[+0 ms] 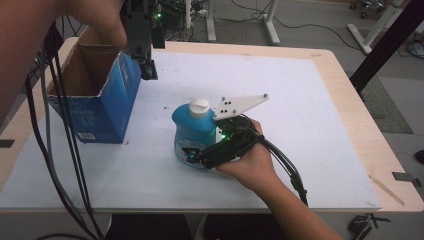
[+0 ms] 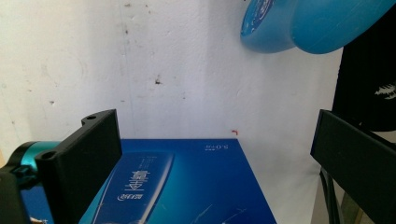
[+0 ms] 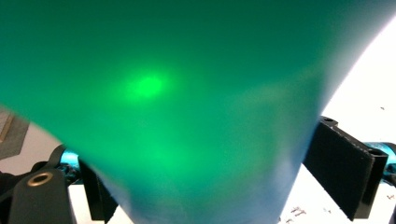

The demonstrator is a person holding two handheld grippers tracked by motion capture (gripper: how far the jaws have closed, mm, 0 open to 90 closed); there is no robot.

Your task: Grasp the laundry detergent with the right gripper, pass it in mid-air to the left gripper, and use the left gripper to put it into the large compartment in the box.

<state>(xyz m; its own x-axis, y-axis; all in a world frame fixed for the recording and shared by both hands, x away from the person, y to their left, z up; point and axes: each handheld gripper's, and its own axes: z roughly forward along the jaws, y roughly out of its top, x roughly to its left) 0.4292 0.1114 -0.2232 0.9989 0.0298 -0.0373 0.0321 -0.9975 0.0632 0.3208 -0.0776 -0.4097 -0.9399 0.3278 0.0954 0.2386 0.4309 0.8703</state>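
Near the counter's (image 1: 320, 125) middle stands a blue bottle (image 1: 192, 132) with a white cap (image 1: 199, 106), its body between the jaws of the right hand-held gripper (image 1: 197, 155); whether the pads press yet cannot be told. A loose grip on the rounded wall could let the bottle slip or tip. Leftward, the left hand-held gripper (image 1: 148, 72) hangs with jaws wide above the open blue box (image 1: 95, 95) (a possible obstacle). Right and far, open white surface remains; the near edge is close.

blue bottle (image 3: 187, 102) a close green blur between the jaws, blue box (image 2: 187, 186) cut off at the bottom edge, its label print too small to read
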